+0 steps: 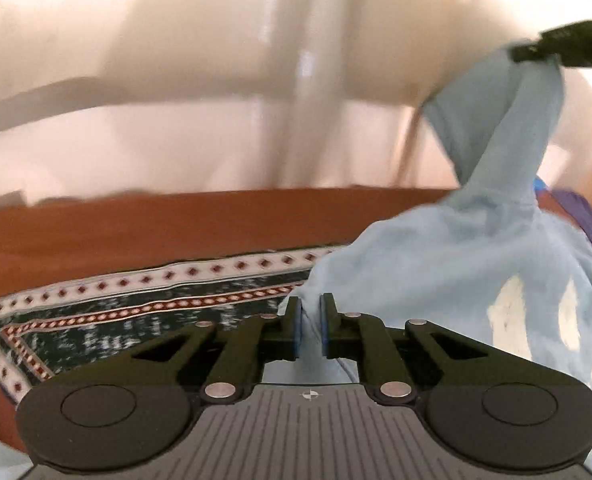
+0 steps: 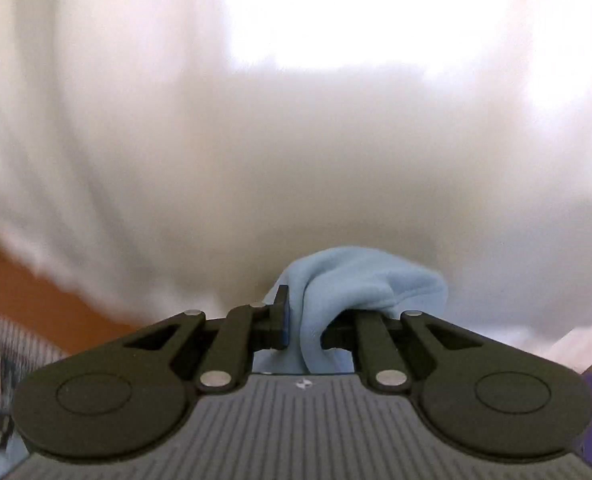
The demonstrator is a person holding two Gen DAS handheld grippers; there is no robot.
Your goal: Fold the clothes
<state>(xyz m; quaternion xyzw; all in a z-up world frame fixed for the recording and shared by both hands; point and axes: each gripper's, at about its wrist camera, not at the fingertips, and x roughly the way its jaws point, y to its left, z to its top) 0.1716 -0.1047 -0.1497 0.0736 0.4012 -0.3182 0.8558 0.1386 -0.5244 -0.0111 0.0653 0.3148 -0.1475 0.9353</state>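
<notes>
Below, a patterned mat (image 1: 136,312) on brown table (image 1: 136,232); left gripper (image 1: 311,320) and right gripper (image 2: 304,316), at two o'clock, both clenched on pale blue garment (image 1: 456,264).

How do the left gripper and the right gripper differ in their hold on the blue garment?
The left gripper pinches a thin edge low by the rug; the right gripper holds a thick bunch, raised. Both are shut on the blue garment.

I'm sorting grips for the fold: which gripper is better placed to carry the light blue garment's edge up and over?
Probably the right gripper: it grips the light blue garment raised, while the left gripper pins it low.
</notes>
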